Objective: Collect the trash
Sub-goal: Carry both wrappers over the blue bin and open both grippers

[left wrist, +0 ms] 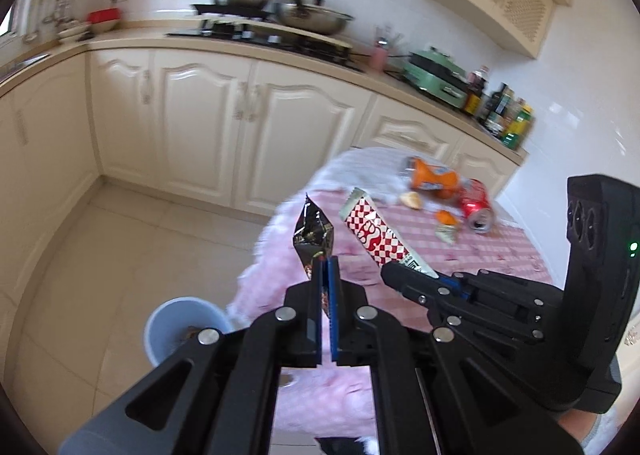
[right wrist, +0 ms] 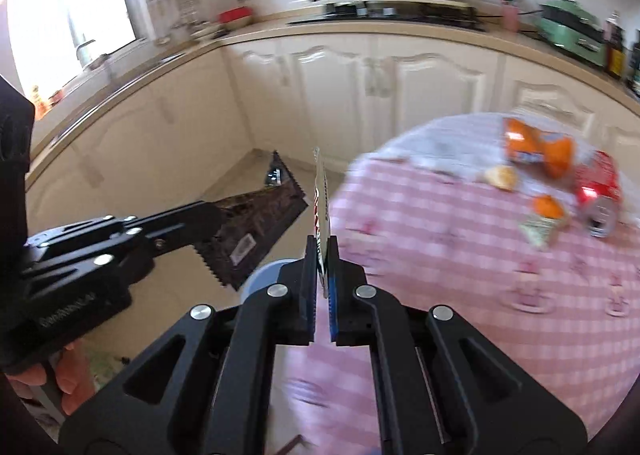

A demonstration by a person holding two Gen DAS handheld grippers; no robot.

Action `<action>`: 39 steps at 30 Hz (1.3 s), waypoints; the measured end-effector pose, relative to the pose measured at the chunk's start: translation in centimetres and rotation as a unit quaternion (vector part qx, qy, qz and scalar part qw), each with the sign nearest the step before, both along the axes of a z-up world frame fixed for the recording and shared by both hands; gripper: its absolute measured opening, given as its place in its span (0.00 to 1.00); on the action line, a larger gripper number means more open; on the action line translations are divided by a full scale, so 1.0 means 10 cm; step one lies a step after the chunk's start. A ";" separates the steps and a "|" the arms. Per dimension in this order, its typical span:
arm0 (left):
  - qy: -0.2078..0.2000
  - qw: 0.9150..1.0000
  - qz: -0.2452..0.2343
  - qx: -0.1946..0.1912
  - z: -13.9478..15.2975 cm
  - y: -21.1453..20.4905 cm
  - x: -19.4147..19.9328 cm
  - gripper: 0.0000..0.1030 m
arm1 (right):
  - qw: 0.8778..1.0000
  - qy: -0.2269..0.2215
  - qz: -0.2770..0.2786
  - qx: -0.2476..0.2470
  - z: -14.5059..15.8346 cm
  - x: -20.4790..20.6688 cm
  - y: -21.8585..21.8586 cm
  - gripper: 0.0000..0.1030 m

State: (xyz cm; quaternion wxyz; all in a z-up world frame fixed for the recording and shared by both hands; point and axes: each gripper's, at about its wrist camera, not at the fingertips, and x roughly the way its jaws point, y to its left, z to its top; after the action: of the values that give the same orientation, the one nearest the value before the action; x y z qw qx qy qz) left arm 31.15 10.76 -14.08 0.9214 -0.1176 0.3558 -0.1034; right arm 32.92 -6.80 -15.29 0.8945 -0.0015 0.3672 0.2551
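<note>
Far left on the floor, a blue bin [left wrist: 182, 329] sits below the left gripper [left wrist: 327, 267], partly hidden by the gripper's arms; something brownish lies inside, too small to ID. In the right wrist view only a sliver of the bin shows [right wrist: 266, 275] behind the gripper body. Left gripper is clamped nearly shut on the bottom corner of a dark foil wrapper [left wrist: 314, 233], held in the air off the tabletop edge w/ its long axis roughly upright, top end pointing up and slightly left; from the right wrist view the same wrapper [right wrist: 256, 227] shows flat-on, zigzag-cut ends, print unreadable. Next, right gripper [left wrist: 404, 275] pinches a red-and-white checkered wrapper [left wrist: 374, 231] by its lower end, long axis diagonal, free end up-left; in its own cam the gripper [right wrist: 323, 255] sees that wrapper edge-on [right wrist: 320, 207], so just a thin strip, running straight up. Further right, the pink checked tabletop [right wrist: 460, 255] carries an orange packet [left wrist: 432, 179], a red can [left wrist: 476, 207] on its side w/ open end toward the cam, two orange peel bits [left wrist: 446, 217] and a small crumpled scrap [left wrist: 446, 233], all blurred. Tabletop's right part is cut off by the frame.
</note>
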 end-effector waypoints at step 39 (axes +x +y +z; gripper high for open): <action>0.142 0.979 0.145 0.007 -1.63 1.71 0.89 0.45 | 0.990 0.119 0.063 -0.049 -1.51 0.83 1.73 0.05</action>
State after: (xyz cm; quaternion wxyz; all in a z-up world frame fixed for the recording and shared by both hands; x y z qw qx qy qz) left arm 40.02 27.88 -30.36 0.8675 -0.1751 0.4628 0.0514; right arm 41.21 10.55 -30.42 0.8252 -0.0379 0.4827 0.2908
